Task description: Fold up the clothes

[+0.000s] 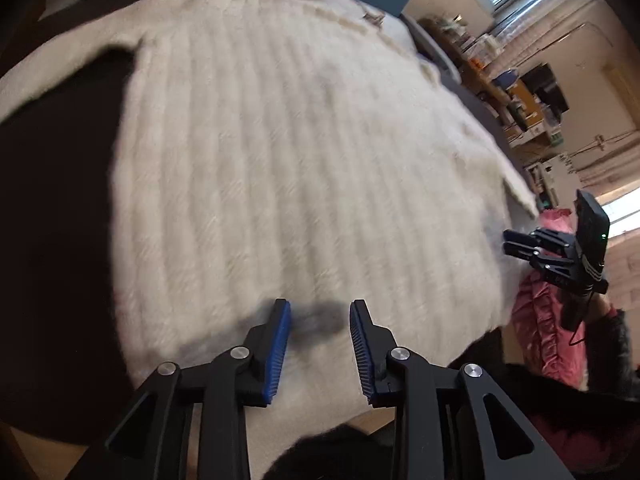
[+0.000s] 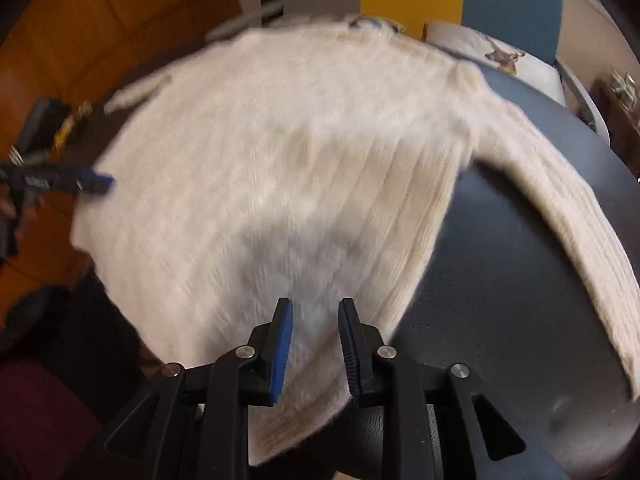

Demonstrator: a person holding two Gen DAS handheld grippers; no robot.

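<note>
A cream ribbed knit sweater (image 1: 280, 152) lies spread flat on a dark round table (image 1: 52, 220). One sleeve (image 1: 44, 76) reaches out to the left. In the right wrist view the other sleeve (image 2: 576, 216) runs down the right side of the sweater (image 2: 280, 160). My left gripper (image 1: 320, 308) is open just above the sweater's near edge, with nothing between its blue pads. My right gripper (image 2: 314, 308) is open over the hem near the sweater's lower corner. Each gripper shows in the other view, the right gripper (image 1: 510, 242) at the sweater's right edge and the left gripper (image 2: 98, 182) at its left edge.
A blue chair (image 2: 512, 0) and a cushion (image 2: 492, 52) stand behind the table (image 2: 520, 280). Pink fabric (image 1: 540, 320) and a dark fuzzy garment (image 1: 608, 344) are beside the right gripper. Cluttered shelves (image 1: 516, 96) line the far wall. Orange wood flooring (image 2: 100, 20) lies to the left.
</note>
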